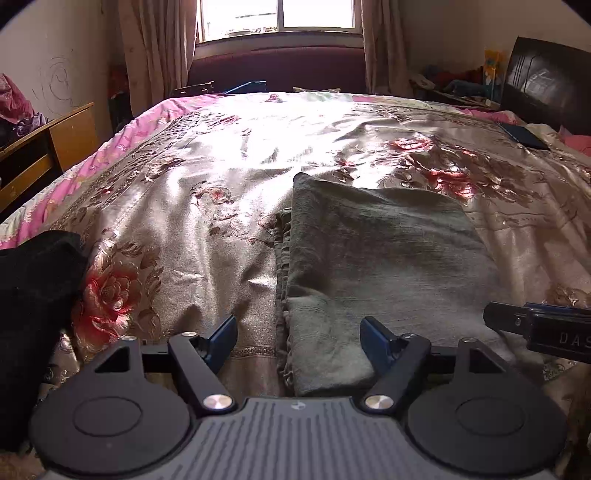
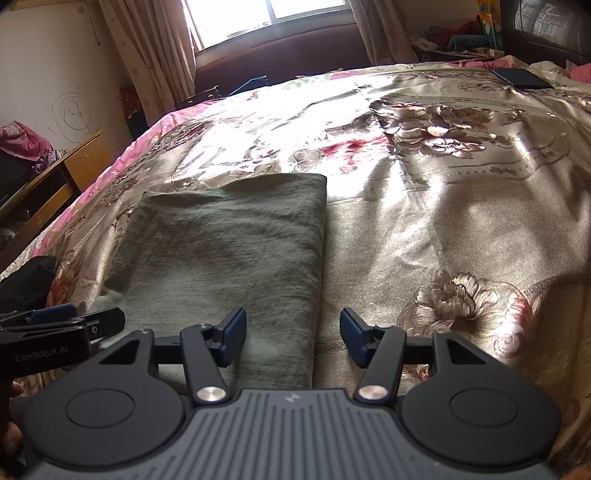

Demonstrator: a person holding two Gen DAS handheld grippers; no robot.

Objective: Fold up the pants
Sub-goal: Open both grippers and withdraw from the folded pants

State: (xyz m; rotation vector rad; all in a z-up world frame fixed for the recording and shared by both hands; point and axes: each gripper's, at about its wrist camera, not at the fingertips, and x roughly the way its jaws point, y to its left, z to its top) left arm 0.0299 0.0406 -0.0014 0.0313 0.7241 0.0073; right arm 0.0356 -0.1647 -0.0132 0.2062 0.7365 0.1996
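pants [image 1: 376, 258] lie folded into a grey-green rectangle on the floral bedspread [image 1: 207, 162], on the near half of the bed, well short of the window [image 1: 277, 14] at its far side. from the pants outward: my left gripper [image 1: 298, 338] hovers over their near left corner, jaws wide apart, one blue pad over the bedspread just left of the ruffled layered edge and the other over the cloth, nothing pinched between them. my right gripper [image 2: 293, 338] hovers over their near right corner, jaws parted less widely, one pad above the fabric and the other beyond the straight right edge, gripping nothing either.

the risk i judge from here is undoing my own work. if i drop a pad onto the top layer and drag, the thin cloth slides and the stack skews, most likely at the left edge where several layers sit loosely bunched. if i pinch for another fold, i could catch only the upper layer and peel it open, or grab the slippery bedspread along with the pants and pull a ridge under them. the satin surface lets the whole bundle skate if one side pulls harder than the other. the black cloth [image 1: 33, 314] lying left of the pants could snag my left gripper on a wide swing.
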